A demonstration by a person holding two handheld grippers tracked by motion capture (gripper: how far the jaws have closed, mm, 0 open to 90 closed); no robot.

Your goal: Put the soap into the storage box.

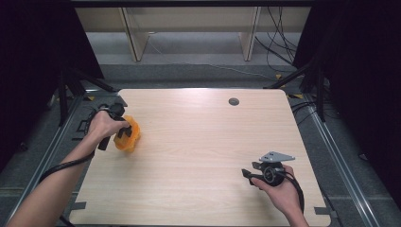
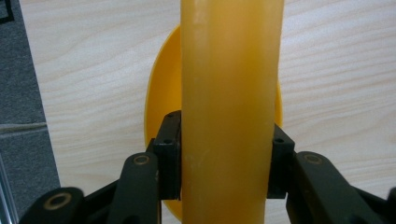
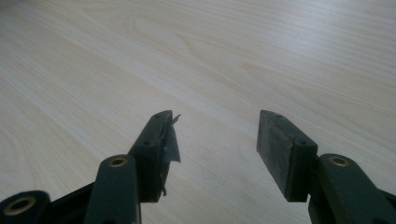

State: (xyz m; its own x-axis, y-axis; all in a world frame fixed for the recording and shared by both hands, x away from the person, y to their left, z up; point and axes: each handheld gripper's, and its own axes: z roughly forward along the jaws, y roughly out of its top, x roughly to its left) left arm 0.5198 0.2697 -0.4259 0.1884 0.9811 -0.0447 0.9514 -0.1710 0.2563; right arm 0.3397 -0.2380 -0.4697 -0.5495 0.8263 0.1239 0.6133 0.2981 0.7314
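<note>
The left hand-held gripper (image 1: 124,133) sits near the left edge of the desk (image 1: 203,156), and its jaws are clamped on an orange plastic piece (image 1: 128,134): in the left gripper view a pale orange cylinder (image 2: 232,112) runs straight up between the two black pads, which touch it on both sides, with a deeper orange rounded dish (image 2: 161,107) behind it against the wood. Whether cylinder and dish are one moulded object I cannot tell for sure, though they look joined. The right hand-held gripper (image 1: 250,172) rests near the desk's right front corner, jaws spread apart with nothing between them, bare wood ahead of them. The risk, as I judge it, is in the grip: the cylinder is smooth and round, and flat pads meet it only along narrow lines, so a tilt of the wrist or a small loosening could let it slide or spin out and drop onto the desk, perhaps rolling toward the nearby left edge. A scrap of torn material hangs off the right gripper's left pad (image 3: 169,140), which could weaken any hold that one takes. Count: two hand-held grippers, one orange piece, one small dark round fitting (image 1: 233,101) near the desk's far edge.
</note>
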